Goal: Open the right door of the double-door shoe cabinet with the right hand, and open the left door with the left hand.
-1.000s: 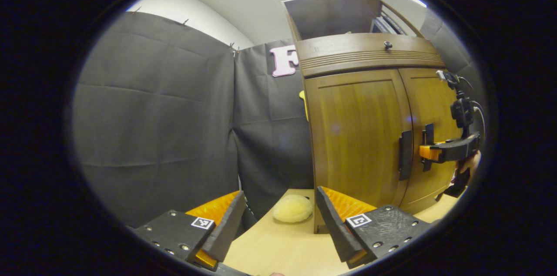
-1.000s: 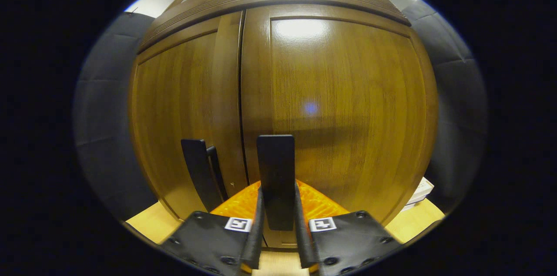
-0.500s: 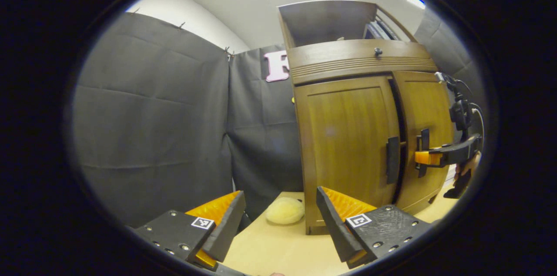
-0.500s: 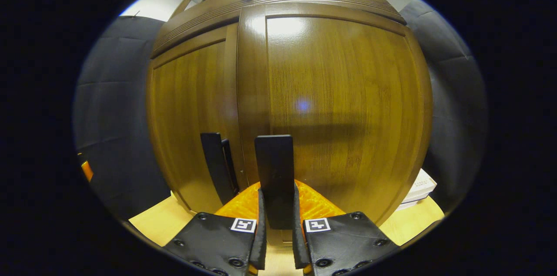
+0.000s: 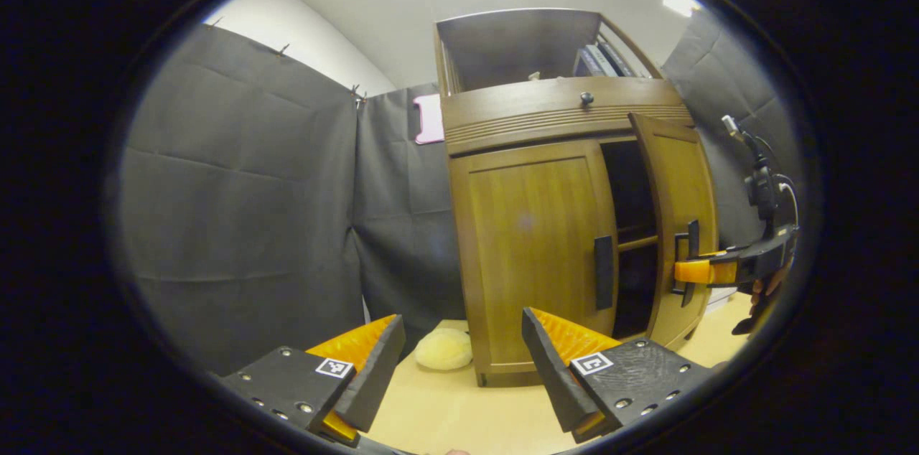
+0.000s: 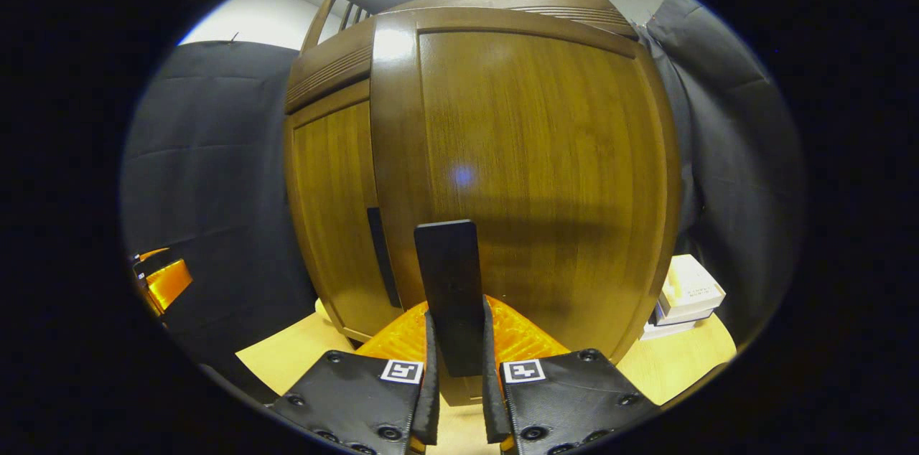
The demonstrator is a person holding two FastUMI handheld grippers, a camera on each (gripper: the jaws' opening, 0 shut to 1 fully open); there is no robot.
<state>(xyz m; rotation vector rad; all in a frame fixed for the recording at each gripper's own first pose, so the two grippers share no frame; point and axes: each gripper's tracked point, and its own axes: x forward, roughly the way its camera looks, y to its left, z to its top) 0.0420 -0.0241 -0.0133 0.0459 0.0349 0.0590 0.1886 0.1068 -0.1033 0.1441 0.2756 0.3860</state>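
Note:
The brown wooden shoe cabinet [image 5: 531,110] stands on a light wood table [image 5: 445,412]. Its right door [image 5: 678,189] is swung partly out, with dark shelves showing behind it. The left door [image 5: 531,247] is closed, and its black handle [image 5: 604,272] is untouched. My right gripper [image 6: 456,340] is shut on the right door's black handle [image 6: 446,275]; it appears in the left gripper view as the right gripper [image 5: 693,271] at the door's edge. My left gripper [image 5: 459,358] hangs open well in front of the cabinet, holding nothing.
A pale yellow fluffy ball [image 5: 443,349] lies on the table by the cabinet's left corner. Stacked white boxes [image 6: 686,293] sit right of the cabinet. Books [image 5: 599,60] stand in the open top shelf. Black cloth walls surround the booth.
The right door has swung from closed to partly open, pulled by my right gripper. The left gripper's view has shifted so the cabinet sits more to the left; its fingers stay open.

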